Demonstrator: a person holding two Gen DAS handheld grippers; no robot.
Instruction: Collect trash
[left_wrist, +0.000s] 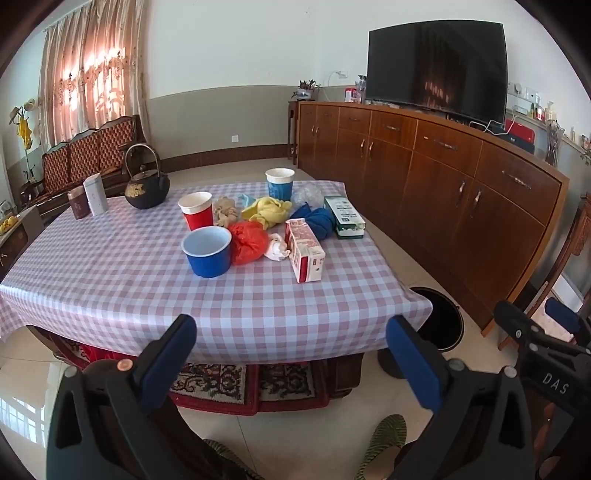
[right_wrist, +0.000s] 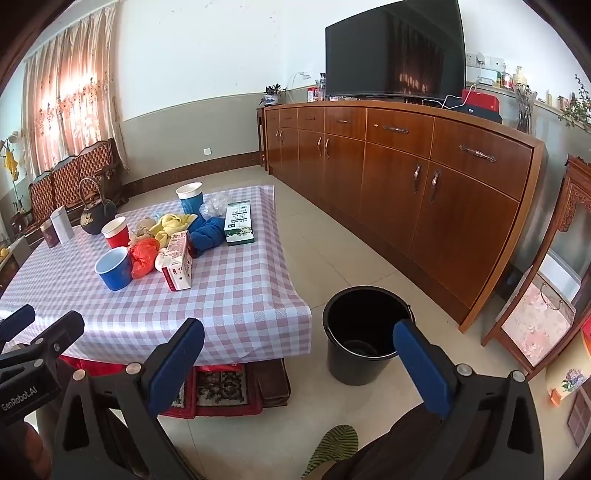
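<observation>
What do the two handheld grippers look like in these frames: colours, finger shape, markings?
Both are black plastic. The left gripper and right gripper each carry two flat blue pads on angled fingers with silver rivets. White lettering reads "DAS" on the right one, "GenRobot.AI" on the left.

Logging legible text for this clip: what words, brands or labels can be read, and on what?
"DAS": right gripper body.
"GenRobot.AI": left gripper body.
Red-and-white carton, green-and-white box, two tins: printing too small or blurred to read.
</observation>
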